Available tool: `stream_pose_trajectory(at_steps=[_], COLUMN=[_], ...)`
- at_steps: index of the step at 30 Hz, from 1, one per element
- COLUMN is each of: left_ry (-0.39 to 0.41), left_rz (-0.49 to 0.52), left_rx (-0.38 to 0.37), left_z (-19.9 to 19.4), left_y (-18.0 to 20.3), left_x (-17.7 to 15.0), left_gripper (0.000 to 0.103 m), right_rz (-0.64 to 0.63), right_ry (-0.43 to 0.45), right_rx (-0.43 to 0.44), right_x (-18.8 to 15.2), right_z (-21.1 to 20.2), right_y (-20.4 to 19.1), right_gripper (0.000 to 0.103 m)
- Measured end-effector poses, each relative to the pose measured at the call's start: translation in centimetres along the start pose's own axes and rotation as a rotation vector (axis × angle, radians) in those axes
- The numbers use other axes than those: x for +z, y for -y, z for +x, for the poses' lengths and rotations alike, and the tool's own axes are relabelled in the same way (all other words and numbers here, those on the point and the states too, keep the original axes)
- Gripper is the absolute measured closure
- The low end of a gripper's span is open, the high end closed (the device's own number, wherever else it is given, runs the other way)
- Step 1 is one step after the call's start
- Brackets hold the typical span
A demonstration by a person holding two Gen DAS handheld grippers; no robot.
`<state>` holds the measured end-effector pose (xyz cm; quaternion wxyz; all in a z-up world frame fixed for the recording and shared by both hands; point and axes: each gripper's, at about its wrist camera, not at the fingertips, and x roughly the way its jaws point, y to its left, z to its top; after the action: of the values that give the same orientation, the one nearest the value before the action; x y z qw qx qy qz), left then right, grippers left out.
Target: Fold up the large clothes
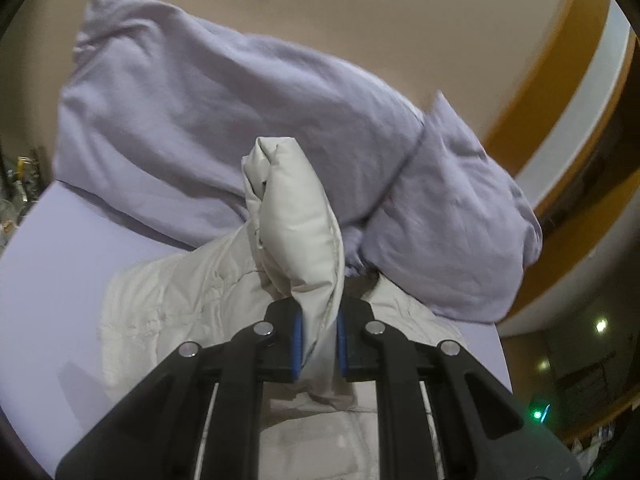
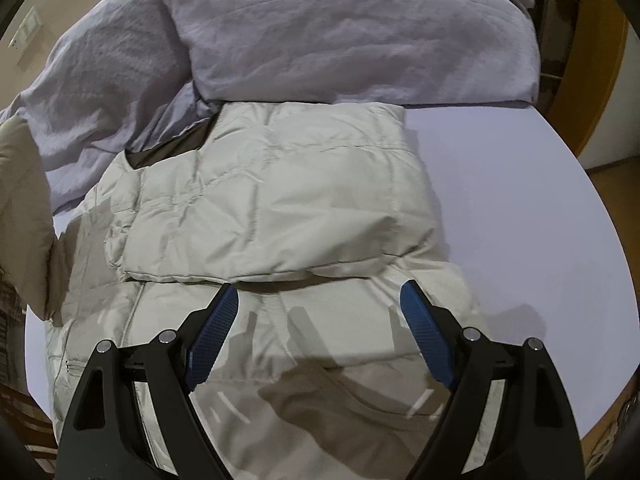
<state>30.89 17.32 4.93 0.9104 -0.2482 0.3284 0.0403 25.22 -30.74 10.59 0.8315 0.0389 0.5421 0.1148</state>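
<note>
**Desk:** Cream quilted nylon is all you have at left: your left gripper [image 1: 320, 346] is clamped on a puffy fold of the jacket [image 2: 256, 200], which I take for a sleeve [image 1: 296, 216], held up in front of the lilac pillows [image 1: 224, 120]. How secure is it?

**Caption:** Only a thin edge sits between the blue pads [image 1: 297, 346]. Slick shell and springy filling could let it slide out if you swing fast.

**Desk:** And the rest of the jacket?

**Caption:** It lies on the pale bed sheet [image 2: 500, 208], one panel already folded across the chest, collar end touching the pillows.

**Desk:** At right?

**Caption:** Your right gripper [image 2: 320, 336] hangs over the lower body of the jacket, jaws spread wide, holding nothing. With nothing pinning the folded panel, a pull on the sleeve may drag it askew or undo it; the padding may also spring back open.
</note>
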Motion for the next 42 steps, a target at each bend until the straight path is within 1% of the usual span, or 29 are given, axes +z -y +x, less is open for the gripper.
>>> stream_pose_trajectory(at_steps=[2, 6, 12, 13, 15, 17, 18, 19, 20, 25, 27, 29, 32, 35, 37, 40, 42], left_ry=[-0.032, -0.108, -0.229, -0.251, -0.281, -0.282, -0.28, -0.271, -0.258, -0.264, -0.276, -0.298, -0.34, -0.341, -0.327, -0.326, -0.325], left_rz=[0.009, 0.043, 0.11, 0.122, 0.135, 0.132, 0.134, 0.14, 0.146, 0.133, 0.142, 0.15, 0.194, 0.262, 0.285, 0.304, 0.303], left_rx=[-0.009, -0.013, 0.015, 0.021, 0.022, 0.0, -0.002, 0.005, 0.015, 0.059, 0.088, 0.1, 0.143, 0.206, 0.24, 0.265, 0.253], left_z=[1.4, 4.7, 8.9, 9.4, 9.9, 9.9, 9.9, 9.7, 9.7, 10.9, 12.0, 13.1, 15.5, 16.9, 17.6, 17.9, 17.1], left_y=[0.7, 2.4, 4.3, 4.5, 4.8, 4.8, 4.7, 4.6, 4.4, 3.0, 2.7, 2.5, 2.8, 3.3, 3.6, 3.9, 3.9], left_x=[-0.4, -2.5, -5.9, -6.5, -7.2, -7.5, -7.4, -7.3, -7.2, -6.7, -7.2, -7.7, -9.5, -11.2, -11.8, -11.9, -11.6], left_gripper=[0.09, 0.09, 0.088, 0.086, 0.077, 0.063, 0.059, 0.05, 0.045, 0.045, 0.045, 0.046, 0.047, 0.046, 0.046, 0.046, 0.046], right_rz=[0.009, 0.017, 0.014, 0.012, 0.012, 0.016, 0.018, 0.022, 0.026, 0.037, 0.034, 0.029, 0.029, 0.035, 0.041, 0.051, 0.054], right_ry=[-0.003, -0.013, -0.025, -0.027, -0.032, -0.034, -0.035, -0.035, -0.036, -0.032, -0.029, -0.024, -0.024, -0.025, -0.03, -0.034, -0.032], right_rx=[-0.008, -0.016, -0.013, -0.012, -0.013, -0.016, -0.017, -0.019, -0.021, -0.027, -0.03, -0.033, -0.04, -0.048, -0.055, -0.061, -0.059], right_x=[-0.2, -0.5, -0.9, -0.9, -1.0, -1.1, -1.2, -1.2, -1.3, -1.3, -1.3, -1.4, -1.6, -1.8, -2.0, -2.3, -2.4], right_z=[0.0, 0.2, 0.7, 0.8, 1.0, 1.0, 1.1, 1.1, 1.1, 1.0, 0.8, 0.5, 0.3, 0.2, 0.1, -0.2, -0.6], right_y=[0.5, 0.8, 0.4, 0.3, 0.3, 0.4, 0.4, 0.5, 0.6, 1.0, 1.0, 1.1, 1.3, 1.7, 2.1, 2.6, 2.9], right_gripper=[0.018, 0.018, 0.018, 0.018, 0.018, 0.018, 0.018, 0.018, 0.018, 0.018, 0.018, 0.018, 0.017, 0.015, 0.015, 0.015, 0.015])
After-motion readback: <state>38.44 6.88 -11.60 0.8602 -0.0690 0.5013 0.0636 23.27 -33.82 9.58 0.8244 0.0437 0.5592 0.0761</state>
